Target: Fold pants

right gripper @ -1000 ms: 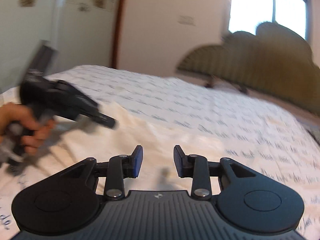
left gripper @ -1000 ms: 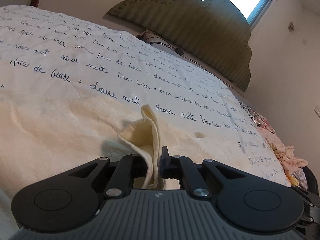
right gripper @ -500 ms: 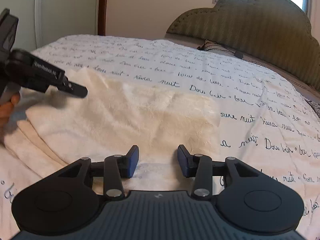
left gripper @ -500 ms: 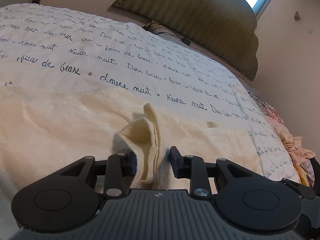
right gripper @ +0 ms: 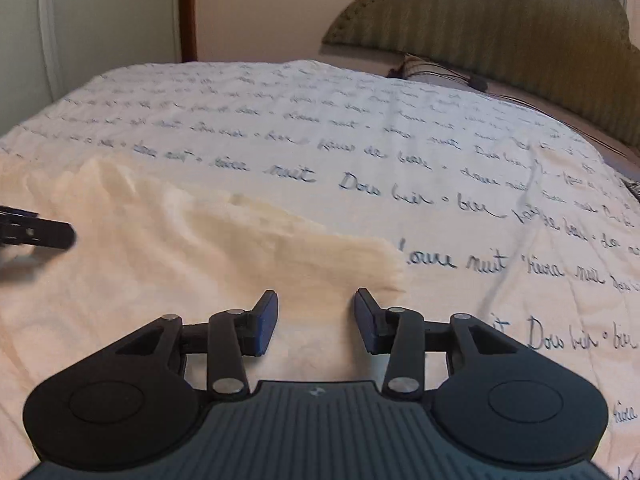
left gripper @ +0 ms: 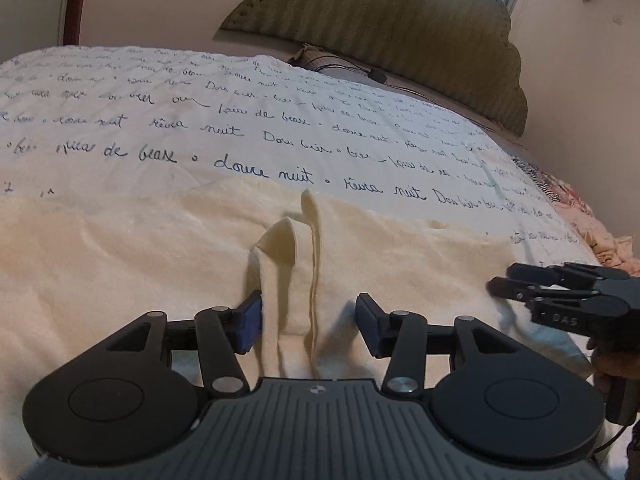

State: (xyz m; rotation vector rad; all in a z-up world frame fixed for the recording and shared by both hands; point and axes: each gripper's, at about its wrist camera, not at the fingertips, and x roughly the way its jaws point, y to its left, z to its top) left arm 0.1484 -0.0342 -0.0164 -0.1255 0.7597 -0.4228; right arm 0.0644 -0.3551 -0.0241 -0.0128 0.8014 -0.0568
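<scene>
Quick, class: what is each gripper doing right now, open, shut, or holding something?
Left gripper: open, a ridge of the pants between its fingers, not pinched.
Right gripper: open, holding nothing.

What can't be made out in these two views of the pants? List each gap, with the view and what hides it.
- Pants: near end hidden under the left gripper body, left wrist view; the full outline can't be judged.
- Pants' left part: cut off by the right wrist view's edge.
- Bedspread script: blurred, unreadable far back in the right wrist view.
- Right gripper: fingers seen side-on in the left wrist view, with the hand cropped by the edge.
</scene>
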